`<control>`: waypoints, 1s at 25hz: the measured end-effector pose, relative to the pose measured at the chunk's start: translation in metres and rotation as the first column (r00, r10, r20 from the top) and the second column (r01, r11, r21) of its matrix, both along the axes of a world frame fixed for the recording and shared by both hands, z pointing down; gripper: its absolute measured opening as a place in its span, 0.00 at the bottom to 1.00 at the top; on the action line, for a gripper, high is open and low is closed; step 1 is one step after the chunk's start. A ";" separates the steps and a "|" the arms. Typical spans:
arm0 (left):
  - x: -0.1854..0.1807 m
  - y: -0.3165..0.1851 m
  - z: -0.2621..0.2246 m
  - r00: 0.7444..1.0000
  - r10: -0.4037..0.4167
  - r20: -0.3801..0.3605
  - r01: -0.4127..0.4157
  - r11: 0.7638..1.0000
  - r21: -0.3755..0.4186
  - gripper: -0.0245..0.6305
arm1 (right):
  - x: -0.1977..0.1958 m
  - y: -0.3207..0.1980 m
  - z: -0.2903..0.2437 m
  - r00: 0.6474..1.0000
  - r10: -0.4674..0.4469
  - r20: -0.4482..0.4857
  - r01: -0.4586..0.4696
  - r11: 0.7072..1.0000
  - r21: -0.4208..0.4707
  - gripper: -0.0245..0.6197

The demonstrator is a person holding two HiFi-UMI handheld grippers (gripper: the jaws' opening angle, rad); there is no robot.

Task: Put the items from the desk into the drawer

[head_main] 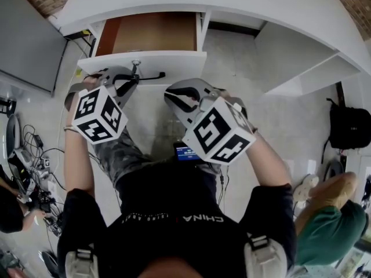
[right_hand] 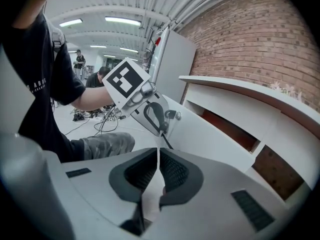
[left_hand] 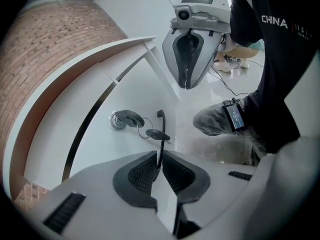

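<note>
Drawer [head_main: 152,32]: pulled open below the near edge of the tabletop [head_main: 261,2], toward its left corner, brown inside. My left gripper [left_hand: 159,159] has its jaws clamped on a thin black bar [left_hand: 160,148] at the white drawer front [head_main: 145,62], beside a key [left_hand: 124,118] in the lock. My right gripper [right_hand: 158,156], jaws together on nothing, hangs just right of it.

Open white drawer [head_main: 168,60], brown inside
</note>
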State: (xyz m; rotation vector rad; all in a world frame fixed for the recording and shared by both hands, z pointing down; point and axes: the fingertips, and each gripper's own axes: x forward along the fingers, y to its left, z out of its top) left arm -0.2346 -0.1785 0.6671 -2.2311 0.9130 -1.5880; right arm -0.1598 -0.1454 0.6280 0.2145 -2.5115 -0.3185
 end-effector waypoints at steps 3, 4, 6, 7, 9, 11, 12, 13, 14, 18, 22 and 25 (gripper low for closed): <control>0.000 -0.001 0.000 1.000 0.003 0.000 -0.003 1.000 -0.007 0.10 | -0.003 -0.001 0.002 1.000 -0.008 -0.012 0.008 1.000 0.005 0.07; 0.000 -0.003 -0.001 1.000 0.004 -0.001 -0.004 1.000 -0.008 0.10 | -0.004 -0.001 0.003 1.000 -0.011 -0.018 0.011 1.000 0.006 0.08; -0.001 -0.007 0.000 1.000 0.001 0.000 -0.001 1.000 -0.003 0.10 | -0.007 -0.002 0.005 0.999 -0.014 -0.031 0.014 1.000 0.015 0.07; -0.002 -0.010 0.000 1.000 -0.002 0.001 0.002 1.000 -0.001 0.10 | -0.008 -0.002 0.006 0.999 -0.013 -0.037 0.014 1.000 0.022 0.07; -0.004 -0.018 0.000 1.000 -0.008 0.000 0.008 1.000 -0.001 0.10 | -0.009 -0.004 0.007 0.999 -0.010 -0.043 0.011 1.000 0.028 0.08; -0.005 -0.026 0.000 1.000 -0.012 -0.005 0.012 1.000 0.000 0.10 | -0.010 -0.006 0.009 0.999 -0.001 -0.047 0.002 1.000 0.025 0.07; -0.006 -0.030 0.000 1.000 -0.014 -0.009 0.014 1.000 0.000 0.10 | -0.010 -0.007 0.009 0.999 0.004 -0.049 -0.003 1.000 0.023 0.07; -0.007 -0.034 0.000 1.000 -0.014 -0.013 0.014 1.000 0.002 0.10 | -0.011 -0.009 0.010 0.999 0.010 -0.051 -0.009 1.000 0.022 0.07; -0.008 -0.037 -0.001 1.000 -0.014 -0.017 0.014 1.000 0.004 0.10 | -0.012 -0.010 0.011 0.999 0.016 -0.051 -0.015 1.000 0.021 0.07; -0.010 -0.046 -0.003 1.000 -0.011 -0.027 0.011 1.000 0.004 0.10 | -0.016 -0.016 0.016 0.998 0.038 -0.058 -0.037 0.999 0.017 0.07; -0.013 -0.054 -0.003 1.000 -0.008 -0.027 0.008 1.000 0.000 0.10 | -0.018 -0.026 0.018 0.996 0.068 -0.057 -0.067 0.998 0.011 0.07; -0.016 -0.062 -0.002 1.000 -0.011 -0.026 0.010 1.000 -0.005 0.10 | -0.021 -0.031 0.018 0.995 0.083 -0.051 -0.083 0.997 0.008 0.08</control>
